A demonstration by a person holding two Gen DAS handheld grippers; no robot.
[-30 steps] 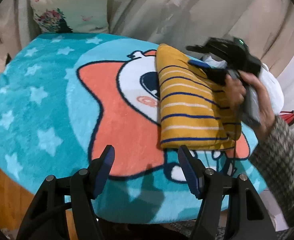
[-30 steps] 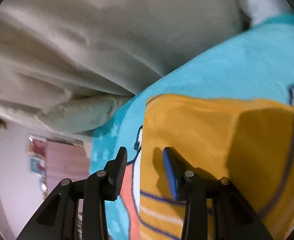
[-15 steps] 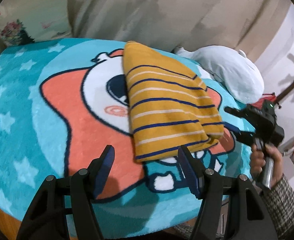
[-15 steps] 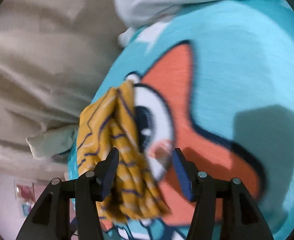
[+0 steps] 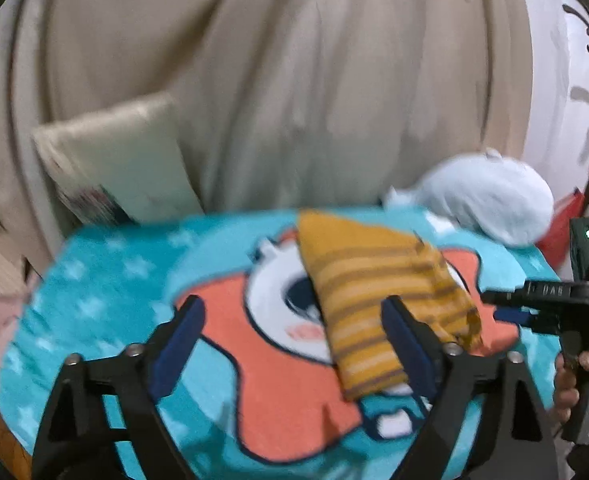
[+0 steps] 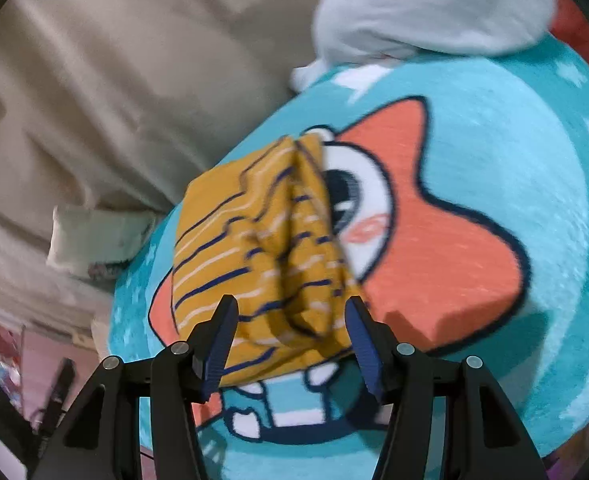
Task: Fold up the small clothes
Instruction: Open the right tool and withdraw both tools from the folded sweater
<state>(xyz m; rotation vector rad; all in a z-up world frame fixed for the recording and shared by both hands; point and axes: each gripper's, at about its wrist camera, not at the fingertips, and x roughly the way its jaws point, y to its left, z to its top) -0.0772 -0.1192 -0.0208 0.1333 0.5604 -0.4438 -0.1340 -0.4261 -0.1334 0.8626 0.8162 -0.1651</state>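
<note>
A folded yellow garment with navy and white stripes [image 5: 378, 296] lies on the teal cartoon rug [image 5: 106, 292]. My left gripper [image 5: 294, 340] is open and empty, hovering above the rug in front of the garment. My right gripper [image 6: 290, 340] is open, with its jaws on either side of the garment's near end [image 6: 278, 240]; I cannot tell whether it touches. The right gripper also shows at the right edge of the left wrist view [image 5: 510, 308], just right of the garment.
A pale blue plush [image 5: 482, 200] lies at the rug's far right edge. A cream pillow [image 5: 114, 168] leans against the beige curtain [image 5: 294, 60] at the back left. A red object [image 5: 562, 228] sits behind the plush.
Both grippers have pulled back from the garment, which now lies folded on the rug. The right gripper has opened wider and faces the garment's near end. The left view has tilted upward.
</note>
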